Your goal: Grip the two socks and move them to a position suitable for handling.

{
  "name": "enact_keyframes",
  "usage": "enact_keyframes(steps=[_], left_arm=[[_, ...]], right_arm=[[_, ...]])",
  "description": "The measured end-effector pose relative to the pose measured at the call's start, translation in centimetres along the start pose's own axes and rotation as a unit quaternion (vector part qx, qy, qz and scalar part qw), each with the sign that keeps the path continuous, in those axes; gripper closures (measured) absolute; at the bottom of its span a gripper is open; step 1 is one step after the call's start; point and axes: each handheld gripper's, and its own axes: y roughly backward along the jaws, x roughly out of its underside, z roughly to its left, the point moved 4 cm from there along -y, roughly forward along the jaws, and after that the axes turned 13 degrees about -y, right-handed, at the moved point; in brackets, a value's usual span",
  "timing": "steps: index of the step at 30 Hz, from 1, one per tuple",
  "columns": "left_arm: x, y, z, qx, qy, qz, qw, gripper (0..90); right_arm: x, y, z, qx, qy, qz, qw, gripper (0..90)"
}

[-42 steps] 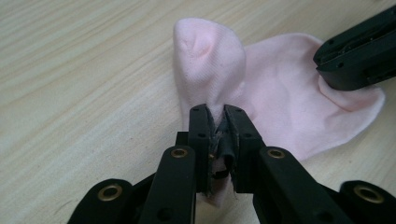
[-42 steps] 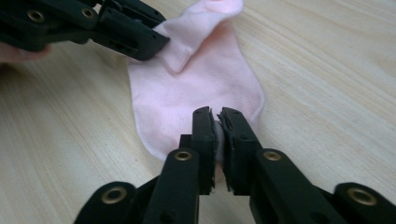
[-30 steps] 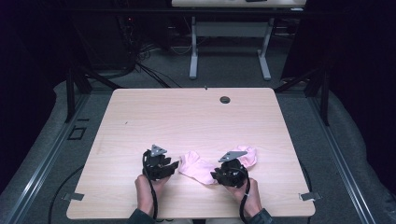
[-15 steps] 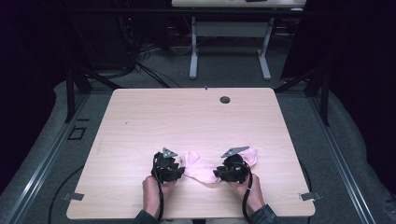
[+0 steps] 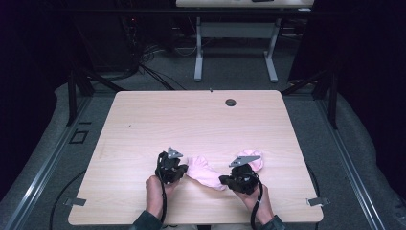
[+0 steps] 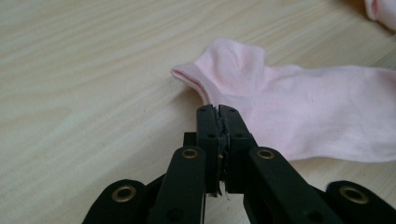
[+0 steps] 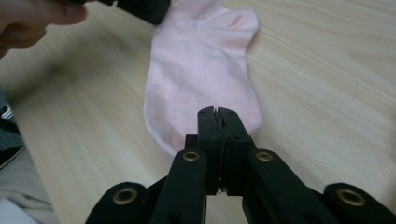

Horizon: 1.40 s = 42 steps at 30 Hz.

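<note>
We have one pink sock stretched between our two claws on the tabletop, lying flat near its front edge. Our left claw has its jaws pressed together on the sock's cuff edge, just below the open mouth. Our right claw is likewise clamped tight, pinching the toe end. In the high view the left claw sits at the sock's left end and the right claw at its right end. A second pink sock lies bunched just beyond the right claw, apart from the first.

We judge the sock very light, soft and limp: it will sag and fold wherever unsupported, and thin knit can slip from a shallow pinch. Holding both ends keeps it taut; the doubled cuff hem looks like the firmest place to grip.
</note>
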Motion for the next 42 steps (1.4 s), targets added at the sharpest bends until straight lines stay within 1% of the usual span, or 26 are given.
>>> enact_keyframes(steps=[2,3,4,5,7,9,10,12,14,15,16,17,18,19,21,22,23,24,26,29,30,34,36,39,41,42], left_arm=[[-0.8,0.1,0.2,0.004,-0.011,-0.006,0.9999,88.0],[-1.6,-0.2,0.2,0.013,-0.024,-0.005,0.9996,88.0],[-1.6,-0.2,0.2,0.013,-0.024,-0.005,0.9996,88.0],[-2.0,-0.4,0.2,0.024,-0.033,-0.007,0.9991,88.0],[-2.7,-1.2,0.0,0.034,-0.047,0.001,0.9983,88.0],[-3.4,-2.0,-0.2,0.062,-0.059,-0.007,0.9963,88.0],[-3.8,-2.4,-0.4,0.064,-0.066,-0.006,0.9957,88.0],[-4.5,-3.2,-0.8,0.098,-0.087,-0.017,0.9912,87.8],[-4.8,-4.1,-0.9,0.088,-0.102,-0.002,0.9909,86.7],[-4.8,-4.4,-0.9,0.100,-0.101,-0.006,0.9898,76.3],[-4.7,-4.5,-0.8,0.095,-0.095,0.000,0.9909,76.3],[-4.5,-4.4,-0.6,0.095,-0.082,0.001,0.9920,67.6],[-4.3,-4.1,-0.4,0.100,-0.070,-0.012,0.9925,61.5],[-4.1,-3.6,0.0,0.093,-0.058,-0.017,0.9939,56.4],[-3.3,-2.1,0.5,0.082,-0.030,-0.034,0.9956,45.0],[-3.3,-2.1,0.5,0.082,-0.030,-0.034,0.9956,40.8],[-2.9,-1.4,0.4,0.073,-0.027,-0.037,0.9962,38.3],[-2.5,-0.9,0.3,0.072,-0.028,-0.040,0.9962,38.3],[-1.8,0.1,-0.4,0.066,-0.025,-0.039,0.9968,33.8],[-0.7,1.6,-1.8,0.062,-0.030,-0.037,0.9969,28.9],[-0.4,2.0,-2.4,0.064,-0.031,-0.036,0.9968,27.9],[0.5,2.8,-4.7,0.070,-0.044,-0.033,0.9961,26.4],[0.9,2.9,-5.9,0.087,-0.045,-0.036,0.9945,26.4],[1.3,2.7,-8.6,0.098,-0.063,-0.033,0.9926,28.6],[1.4,2.4,-9.3,0.102,-0.070,-0.030,0.9918,29.3],[1.6,2.1,-9.8,0.100,-0.075,-0.019,0.9919,31.4]], right_arm=[[0.3,0.7,0.9,-0.005,0.006,-0.005,1.0000,88.7],[0.6,1.1,1.9,-0.008,0.010,-0.010,0.9999,88.7],[0.6,1.1,1.9,-0.008,0.010,-0.010,0.9999,88.7],[0.8,1.2,2.4,-0.011,0.010,-0.013,0.9998,88.6],[1.2,1.2,3.6,-0.008,0.017,-0.012,0.9997,88.5],[1.6,0.6,5.3,-0.016,0.022,-0.006,0.9996,88.3],[1.6,0.6,5.3,-0.016,0.022,-0.006,0.9996,88.3],[1.6,-0.4,6.0,-0.029,0.024,0.002,0.9993,87.1],[1.6,-1.6,6.2,-0.046,0.022,0.005,0.9987,77.4],[1.4,-2.3,5.7,-0.061,0.016,0.008,0.9980,64.2],[1.4,-2.3,5.7,-0.061,0.016,0.008,0.9980,64.2],[1.3,-2.3,5.4,-0.064,0.014,0.008,0.9979,58.8],[1.1,-1.8,4.8,-0.072,0.009,0.004,0.9974,53.1],[0.9,-1.2,4.4,-0.077,0.009,-0.005,0.9970,49.6],[-0.1,0.7,2.8,-0.063,0.017,-0.028,0.9975,41.4],[-0.1,0.7,2.8,-0.063,0.017,-0.028,0.9975,41.4],[-1.1,1.8,1.5,-0.035,0.027,-0.038,0.9983,37.7],[-1.1,1.8,1.5,-0.035,0.027,-0.038,0.9983,37.7],[-2.3,2.2,0.0,-0.014,0.034,-0.044,0.9983,35.4],[-4.0,1.7,-1.7,0.014,0.045,-0.033,0.9983,32.3],[-4.6,1.2,-2.2,0.022,0.053,-0.020,0.9982,31.3],[-5.8,-1.1,-3.0,0.025,0.074,0.012,0.9969,31.8],[-6.2,-2.2,-3.1,0.022,0.078,0.029,0.9963,33.0],[-6.8,-4.4,-3.0,0.016,0.100,0.051,0.9935,34.6],[-6.9,-4.8,-2.9,0.020,0.105,0.053,0.9929,35.6],[-6.9,-5.4,-2.9,0.024,0.111,0.066,0.9914,36.3]])
